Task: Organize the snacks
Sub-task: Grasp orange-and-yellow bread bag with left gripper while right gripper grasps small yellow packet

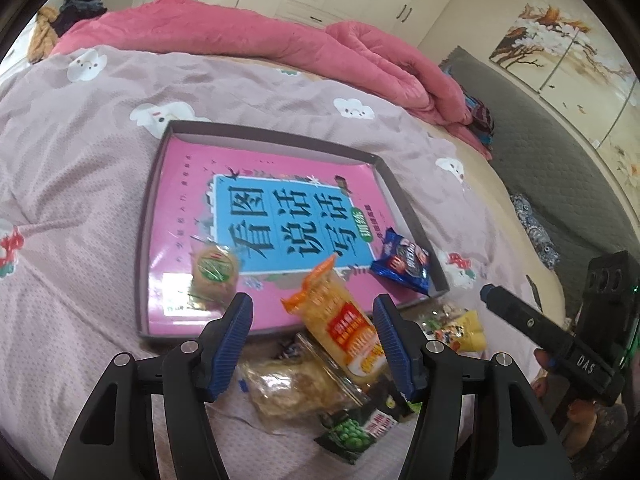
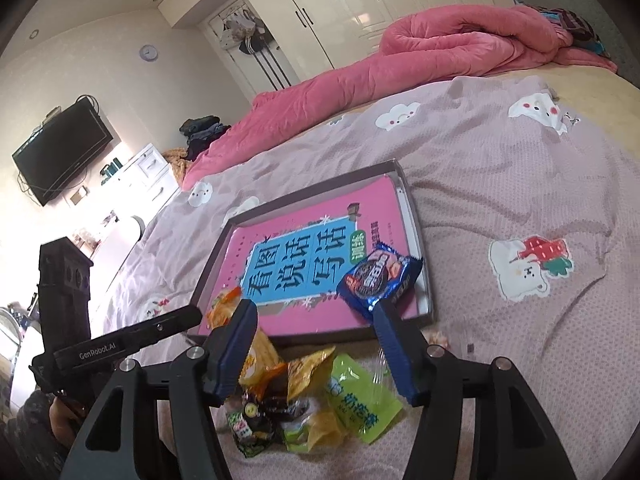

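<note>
The bed (image 2: 520,184) is covered by a mauve spread printed with white clouds, and a rumpled pink quilt (image 2: 400,60) lies along its far side with a small pile of dark clothes (image 2: 202,130) at one end. In the middle of the spread sits a shallow tray (image 1: 154,216) lined with a pink book cover. Just in front of the tray's near edge a loose heap of snack packets (image 2: 304,400) lies on the spread, among them a light green pouch (image 2: 360,400) and a clear-wrapped pastry (image 1: 288,388).
</note>
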### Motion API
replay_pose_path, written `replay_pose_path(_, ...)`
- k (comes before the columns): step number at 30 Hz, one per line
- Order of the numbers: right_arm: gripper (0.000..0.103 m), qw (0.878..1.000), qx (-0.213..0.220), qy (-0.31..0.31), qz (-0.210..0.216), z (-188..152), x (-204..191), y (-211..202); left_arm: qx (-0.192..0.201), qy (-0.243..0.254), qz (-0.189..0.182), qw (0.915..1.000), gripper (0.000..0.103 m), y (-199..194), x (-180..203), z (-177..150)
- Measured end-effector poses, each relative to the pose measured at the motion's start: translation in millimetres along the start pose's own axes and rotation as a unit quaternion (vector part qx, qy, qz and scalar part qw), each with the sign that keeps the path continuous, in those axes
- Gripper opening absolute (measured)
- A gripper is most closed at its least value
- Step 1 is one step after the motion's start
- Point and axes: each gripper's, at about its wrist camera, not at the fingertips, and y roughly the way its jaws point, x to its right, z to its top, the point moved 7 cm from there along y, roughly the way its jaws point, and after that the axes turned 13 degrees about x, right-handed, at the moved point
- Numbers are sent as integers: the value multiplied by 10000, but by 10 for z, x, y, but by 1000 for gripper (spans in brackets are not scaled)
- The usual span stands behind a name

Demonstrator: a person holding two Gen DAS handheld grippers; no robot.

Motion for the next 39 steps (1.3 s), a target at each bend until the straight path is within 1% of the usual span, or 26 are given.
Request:
replay_pose_path(8, 61, 9994, -185, -300, 8, -190, -90, -75, -238, -71, -11, 9997, 64, 23, 102, -183)
replay_pose_path(14, 61, 9978, -350, -556, -14, -333, -163, -40, -339, -95, -63, 9994, 64, 39, 159, -240)
replay_pose_path(21, 61, 9939, -540, -959, -93, -498, -235, 46, -521, -278, -72, 9982, 64, 142, 192, -270)
replay_pose_path(27, 61, 9930, -576, -1025, -65, -549, -258, 96, -668, -535, -23, 9963, 64, 250, 212, -268)
replay_pose_path(29, 61, 9939, -581, -933, -6, -548, -247, 122, -671, -634, -17, 9957, 64, 276, 236, -269)
replay_pose_path(32, 60, 9953, -600, -764, 37, -547, -206, 152, -677, -600, 12, 9959, 64, 310, 279, -273)
replay_pose_path(38, 49, 9964, -565, -606, 167, -527, -184, 223, -737, -663, 112, 9950, 64, 368, 293, -281)
replay_pose_path(39, 46, 9963, -600, -586, 168, -538, -175, 243, -737, -687, 117, 9948, 64, 375, 292, -280)
